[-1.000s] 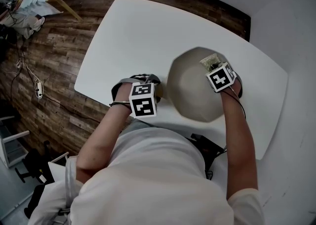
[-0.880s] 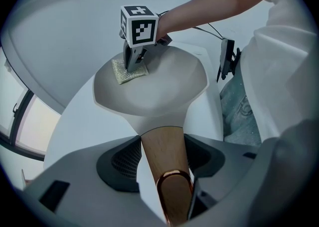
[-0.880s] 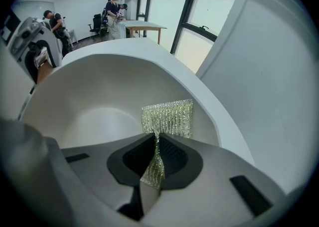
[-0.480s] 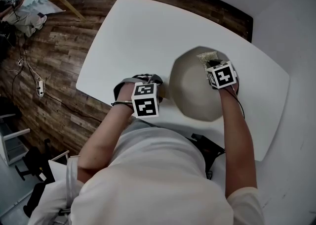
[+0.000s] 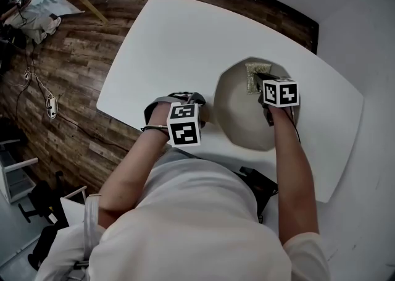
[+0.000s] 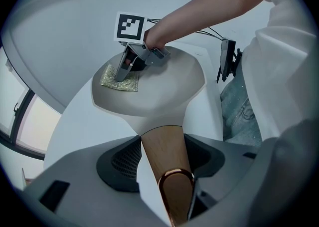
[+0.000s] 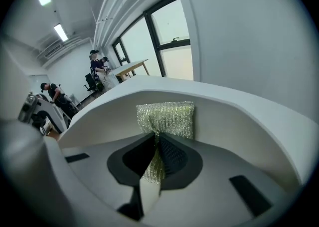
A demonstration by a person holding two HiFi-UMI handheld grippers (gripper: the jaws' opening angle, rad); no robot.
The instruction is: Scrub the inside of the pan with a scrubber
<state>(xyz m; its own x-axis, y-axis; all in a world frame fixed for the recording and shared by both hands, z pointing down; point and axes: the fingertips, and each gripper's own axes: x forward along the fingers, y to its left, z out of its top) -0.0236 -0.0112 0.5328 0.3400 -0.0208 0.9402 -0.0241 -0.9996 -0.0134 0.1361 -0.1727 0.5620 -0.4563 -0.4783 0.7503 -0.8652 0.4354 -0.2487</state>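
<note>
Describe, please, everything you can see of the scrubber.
The scrubber is a thin rectangular pad of glittery yellow-green mesh. It looks soft and is creased where it is pinched. The right tool is shut on its near edge, and the rest fans out flat against the inside of the pale pan, close to the far rim in the head view. Nothing else appears to touch it.

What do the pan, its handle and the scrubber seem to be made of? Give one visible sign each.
Pan: matte cream coating, perhaps ceramic over metal; smooth, even, no shine.
Handle: looks like wood, matte warm brown, with a coppery metal loop at its end.
Scrubber: glittery woven mesh, probably metallic-thread fabric.
</note>
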